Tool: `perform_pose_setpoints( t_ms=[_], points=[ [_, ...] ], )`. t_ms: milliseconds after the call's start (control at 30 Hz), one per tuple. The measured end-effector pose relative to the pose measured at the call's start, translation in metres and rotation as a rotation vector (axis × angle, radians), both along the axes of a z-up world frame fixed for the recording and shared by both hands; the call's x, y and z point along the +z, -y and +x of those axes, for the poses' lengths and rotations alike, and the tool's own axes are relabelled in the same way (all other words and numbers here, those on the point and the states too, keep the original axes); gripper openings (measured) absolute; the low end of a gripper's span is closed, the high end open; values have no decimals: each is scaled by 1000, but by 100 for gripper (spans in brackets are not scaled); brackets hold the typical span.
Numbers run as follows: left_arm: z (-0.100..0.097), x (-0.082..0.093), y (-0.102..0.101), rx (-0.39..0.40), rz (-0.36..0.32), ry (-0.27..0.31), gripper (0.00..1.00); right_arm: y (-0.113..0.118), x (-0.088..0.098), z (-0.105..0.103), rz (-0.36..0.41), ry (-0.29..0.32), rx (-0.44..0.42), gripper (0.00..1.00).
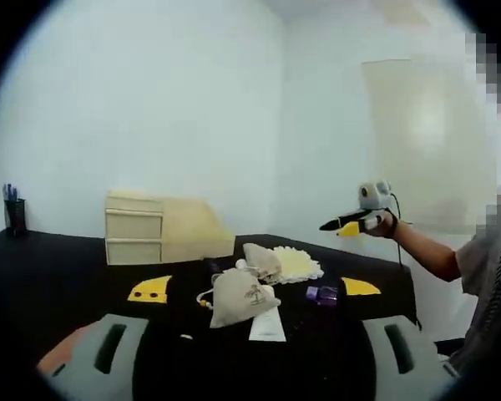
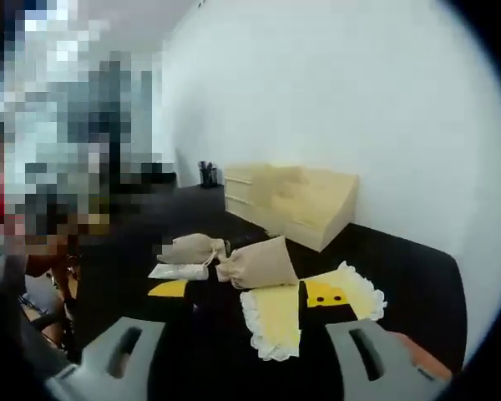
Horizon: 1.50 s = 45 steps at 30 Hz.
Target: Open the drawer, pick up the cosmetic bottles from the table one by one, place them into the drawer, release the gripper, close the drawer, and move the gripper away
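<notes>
- Left gripper view: my left tongs (image 1: 249, 351) stand apart above the black bench (image 1: 58, 280), holding nothing.
- The drawer unit (image 1: 154, 227) sits shut at the far side.
- A purple bottle (image 1: 322, 294) lies near two cloth bags (image 1: 242, 294).
- My right tongs (image 1: 344, 224) hang in the air at the right; I cannot tell their state there.
- Right gripper view: my right tongs (image 2: 249, 351) are apart and empty, above a lace mat (image 2: 275, 317).

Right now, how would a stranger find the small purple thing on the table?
Start at the cream drawer cabinet at the back of the black table. Come forward past the two beige drawstring pouches to the yellow lace-edged mat. The purple thing lies just before it, the only purple item.
</notes>
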<state>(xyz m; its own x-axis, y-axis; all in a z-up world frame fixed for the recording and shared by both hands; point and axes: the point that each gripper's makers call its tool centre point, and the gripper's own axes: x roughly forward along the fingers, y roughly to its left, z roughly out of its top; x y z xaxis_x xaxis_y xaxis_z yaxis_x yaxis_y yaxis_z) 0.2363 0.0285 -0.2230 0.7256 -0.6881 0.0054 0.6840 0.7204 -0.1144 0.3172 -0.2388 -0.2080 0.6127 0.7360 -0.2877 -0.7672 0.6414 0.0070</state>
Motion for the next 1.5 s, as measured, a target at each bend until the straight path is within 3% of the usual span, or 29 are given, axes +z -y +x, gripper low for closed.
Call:
perform_pose_setpoints(
  t_ms=[67, 367, 633, 700, 867, 933, 1067, 1167, 1233, 1267, 1300, 1367, 1433, 1500],
  points=[
    [-5, -3, -5, 22, 13, 2, 65, -6, 0, 1, -13, 9, 16, 44],
    [-18, -9, -45, 105, -27, -9, 58, -34, 0, 12, -37, 26, 64, 41],
    [-18, -10, -49, 127, -25, -8, 58, -47, -11, 34, -105, 44, 55, 34],
    [-17, -12, -49, 128, -20, -11, 58, -52, -11, 35, -140, 111, 88, 30],
    [-13, -17, -49, 131, -19, -18, 58, -72, -27, 21, -236, 176, 194, 26],
    [-12, -20, -49, 134, -19, -21, 58, -82, -27, 18, -229, 209, 215, 26],
    [-10, -25, -46, 134, -22, -31, 58, -107, -35, 13, -250, 205, 267, 26],
    [-10, -29, -42, 130, -21, -37, 58, -126, -41, 15, -210, 129, 268, 27],
    [-10, -31, -40, 124, -27, -40, 58, -135, -47, 25, -130, -34, 174, 31],
    [-10, -31, -39, 117, -37, -38, 58, -142, -51, 26, -105, -88, 176, 31],
    [-11, -30, -36, 108, -53, -37, 59, -151, -50, 26, -71, -107, 179, 32],
    [-11, -33, -31, 98, -65, -41, 60, -161, -52, 32, -82, -112, 171, 32],
    [-11, -36, -29, 95, -59, -41, 60, -172, -49, 36, -54, -157, 155, 32],
    [-11, -40, -27, 92, -61, -46, 60, -180, -53, 40, -44, -282, 165, 28]
  ],
)
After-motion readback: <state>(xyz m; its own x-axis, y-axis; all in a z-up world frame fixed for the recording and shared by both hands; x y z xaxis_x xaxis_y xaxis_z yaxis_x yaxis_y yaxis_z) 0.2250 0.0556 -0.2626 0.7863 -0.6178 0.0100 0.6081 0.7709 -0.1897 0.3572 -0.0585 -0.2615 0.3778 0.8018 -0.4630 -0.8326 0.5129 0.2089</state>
